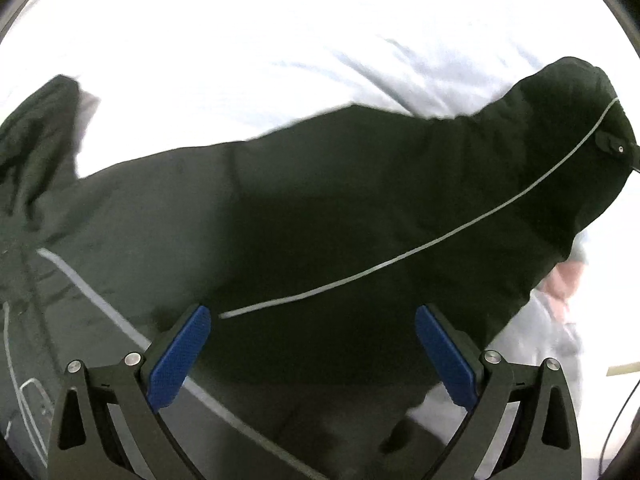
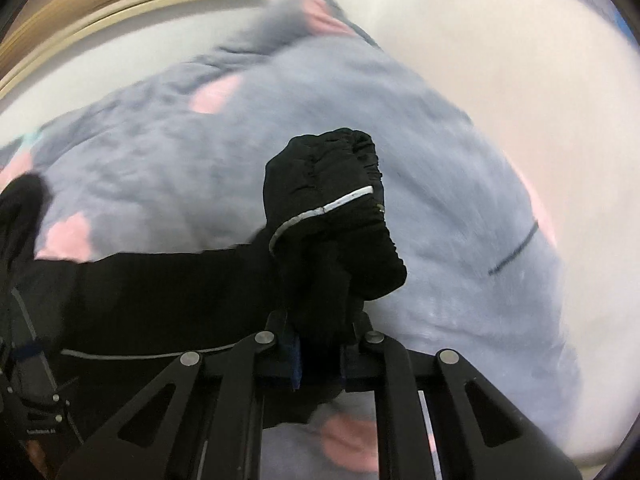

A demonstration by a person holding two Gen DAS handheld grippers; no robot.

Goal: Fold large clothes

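A large black jacket (image 1: pixel 320 200) with thin pale piping lies spread over a white sheet (image 1: pixel 280 40). My left gripper (image 1: pixel 312 344) hangs open just above the jacket's body, its blue pads (image 1: pixel 180 360) wide apart with nothing between them. One sleeve runs up to the right, ending in a cuff (image 1: pixel 580 112). In the right wrist view my right gripper (image 2: pixel 320 352) is shut on the bunched black sleeve cuff (image 2: pixel 332 216), which sticks up past the fingers. The rest of the sleeve (image 2: pixel 160 292) trails off to the left.
A fluffy grey-blue blanket with pink patches (image 2: pixel 360 120) lies under the held cuff; a strip of it (image 1: pixel 560 320) shows by the jacket's right edge. A wooden rim (image 2: pixel 100 12) curves along the upper left, beyond the white surface (image 2: pixel 520 60).
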